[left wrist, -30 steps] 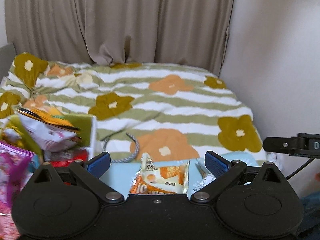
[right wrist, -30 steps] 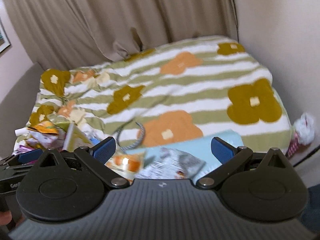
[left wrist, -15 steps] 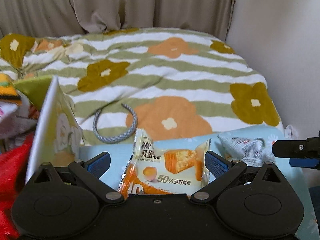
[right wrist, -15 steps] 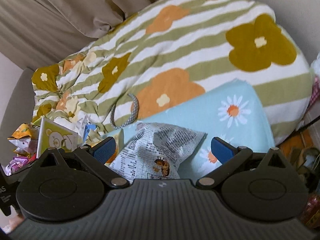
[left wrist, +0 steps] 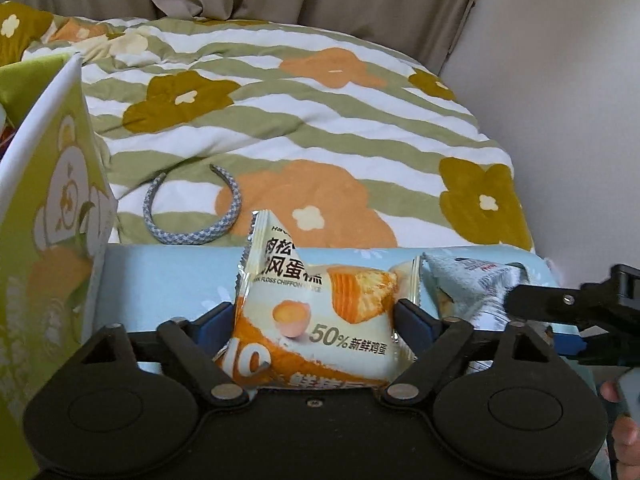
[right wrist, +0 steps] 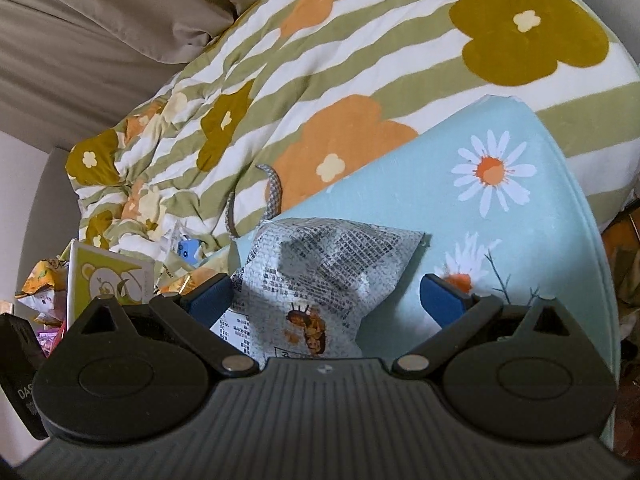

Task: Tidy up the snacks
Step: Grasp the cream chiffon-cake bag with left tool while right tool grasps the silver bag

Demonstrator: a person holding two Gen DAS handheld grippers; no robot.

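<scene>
Chiffon cake packet [left wrist: 320, 320] lying near on blue cloth [left wrist: 168, 280], bracketed by spread left gripper [left wrist: 316, 320]; grey snack bag [right wrist: 320, 276] rightward between spread right gripper [right wrist: 332, 300]. Close squarely, mid-packet, gently. Green box [left wrist: 52, 216] left; headband [left wrist: 192, 216] farther.

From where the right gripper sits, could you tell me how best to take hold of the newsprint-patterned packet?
Grip the newsprint packet across its puffy middle, coming straight forward over the blue daisy mat; it lies flat between the open right gripper.
</scene>
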